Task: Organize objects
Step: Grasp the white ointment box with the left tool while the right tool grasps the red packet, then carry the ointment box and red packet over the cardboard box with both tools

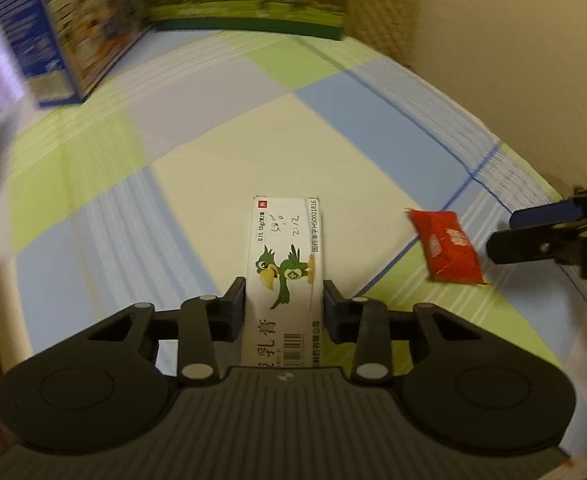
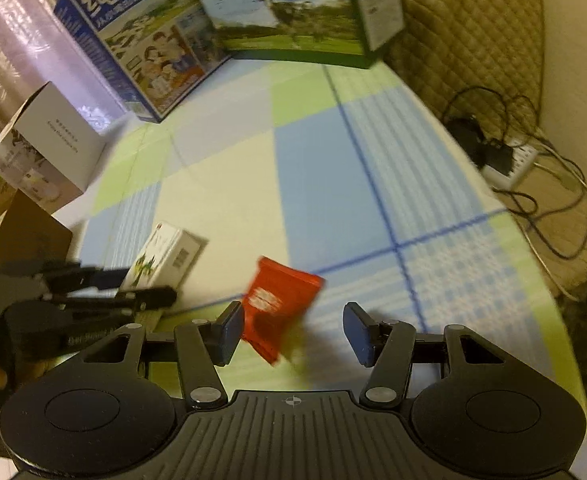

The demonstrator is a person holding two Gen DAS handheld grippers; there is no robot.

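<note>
My left gripper is shut on a white ointment box with a green bird printed on it, held just above the checked tablecloth. The box also shows in the right wrist view, with the left gripper around it. A red packet lies on the cloth to the right of the box. In the right wrist view the red packet sits between the open fingers of my right gripper, close to the left finger. The right gripper's fingertips reach in from the right edge of the left wrist view.
A blue milk carton box and a green milk carton box stand at the far edge of the table. A white box stands at the left. A power strip with cables lies beyond the table's right edge.
</note>
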